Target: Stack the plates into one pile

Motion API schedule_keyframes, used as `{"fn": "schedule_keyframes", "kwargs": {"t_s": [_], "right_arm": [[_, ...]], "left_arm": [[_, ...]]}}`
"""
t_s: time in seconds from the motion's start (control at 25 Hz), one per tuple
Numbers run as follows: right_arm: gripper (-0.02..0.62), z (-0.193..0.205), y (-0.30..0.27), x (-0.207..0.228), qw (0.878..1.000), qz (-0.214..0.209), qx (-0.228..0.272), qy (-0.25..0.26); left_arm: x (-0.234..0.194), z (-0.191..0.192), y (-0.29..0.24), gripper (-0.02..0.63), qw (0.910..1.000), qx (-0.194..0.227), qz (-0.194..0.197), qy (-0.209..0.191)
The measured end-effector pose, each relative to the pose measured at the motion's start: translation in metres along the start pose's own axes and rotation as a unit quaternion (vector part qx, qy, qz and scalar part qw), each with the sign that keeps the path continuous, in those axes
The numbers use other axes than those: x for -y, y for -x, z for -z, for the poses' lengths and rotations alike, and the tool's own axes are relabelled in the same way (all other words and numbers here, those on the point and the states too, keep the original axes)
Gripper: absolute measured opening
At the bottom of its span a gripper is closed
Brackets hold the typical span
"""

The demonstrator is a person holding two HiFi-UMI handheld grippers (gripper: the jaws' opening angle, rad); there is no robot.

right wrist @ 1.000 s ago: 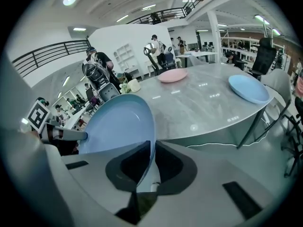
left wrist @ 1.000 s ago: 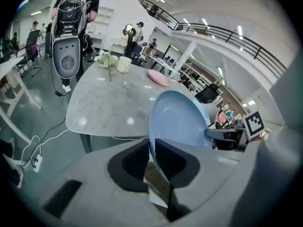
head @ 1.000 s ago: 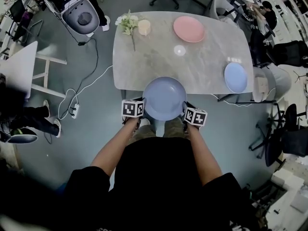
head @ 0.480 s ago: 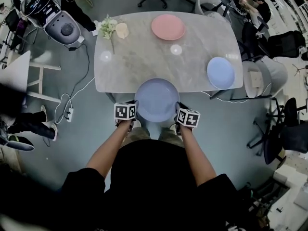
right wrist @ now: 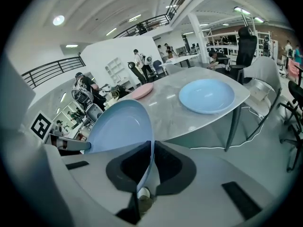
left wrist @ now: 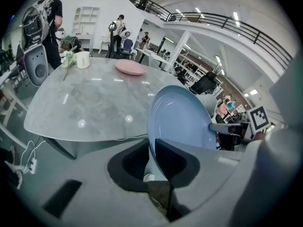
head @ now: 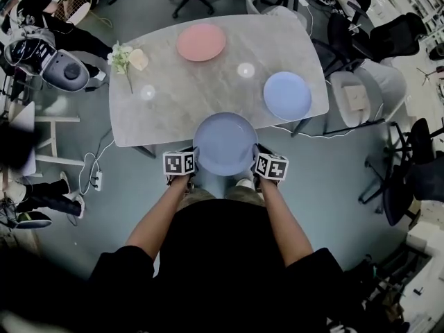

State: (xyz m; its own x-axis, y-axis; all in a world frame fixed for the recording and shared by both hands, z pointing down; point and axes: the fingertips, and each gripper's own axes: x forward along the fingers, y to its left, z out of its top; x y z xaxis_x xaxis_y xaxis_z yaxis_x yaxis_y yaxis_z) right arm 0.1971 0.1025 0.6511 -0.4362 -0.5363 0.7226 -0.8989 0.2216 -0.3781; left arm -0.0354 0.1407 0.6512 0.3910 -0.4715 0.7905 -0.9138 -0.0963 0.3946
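Left gripper (head: 194,161) and right gripper (head: 256,164) clamped opposite rims of the big blue plate (head: 225,143) — the right jaws had just been closing tighter — presumably to carry it level.

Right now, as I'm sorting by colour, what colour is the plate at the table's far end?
The far plate is pink, clearest in the head view.

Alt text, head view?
Large blue plate gripped at opposite rims by left tongs and right tongs, the right's jaws just closing further on it, at the table's near edge. Pink plate and small blue plate lie on it.
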Motion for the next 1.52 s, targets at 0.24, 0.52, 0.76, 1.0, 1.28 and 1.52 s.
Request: {"fn": "schedule_keyframes", "kwargs": {"t_s": [0.24, 0.52, 0.76, 1.0, 1.28, 1.52], "right_arm": [[0.031, -0.022, 0.024, 0.06, 1.0, 0.002, 0.022, -0.008], [0.029, -0.034, 0.052, 0.122, 0.998, 0.023, 0.048, -0.028], [0.028, -0.047, 0.066, 0.162, 0.995, 0.036, 0.066, -0.062], [0.028, -0.067, 0.06, 0.208, 0.992, 0.064, 0.07, -0.088], [0.026, -0.109, 0.038, 0.266, 0.988, 0.093, 0.059, -0.104], [0.026, -0.139, 0.01, 0.278, 0.989, 0.106, 0.037, -0.1]], "left_arm": [[0.059, -0.019, -0.032, 0.054, 0.9998, 0.009, 0.005, -0.016], [0.118, -0.027, -0.066, 0.054, 0.9991, 0.007, 0.02, -0.037], [0.156, -0.049, -0.09, 0.054, 0.9968, -0.01, 0.044, -0.067], [0.184, -0.083, -0.135, 0.054, 0.9935, -0.027, 0.071, -0.085], [0.21, -0.124, -0.199, 0.057, 0.9891, -0.057, 0.093, -0.098], [0.204, -0.157, -0.225, 0.058, 0.9868, -0.082, 0.098, -0.1]]}}
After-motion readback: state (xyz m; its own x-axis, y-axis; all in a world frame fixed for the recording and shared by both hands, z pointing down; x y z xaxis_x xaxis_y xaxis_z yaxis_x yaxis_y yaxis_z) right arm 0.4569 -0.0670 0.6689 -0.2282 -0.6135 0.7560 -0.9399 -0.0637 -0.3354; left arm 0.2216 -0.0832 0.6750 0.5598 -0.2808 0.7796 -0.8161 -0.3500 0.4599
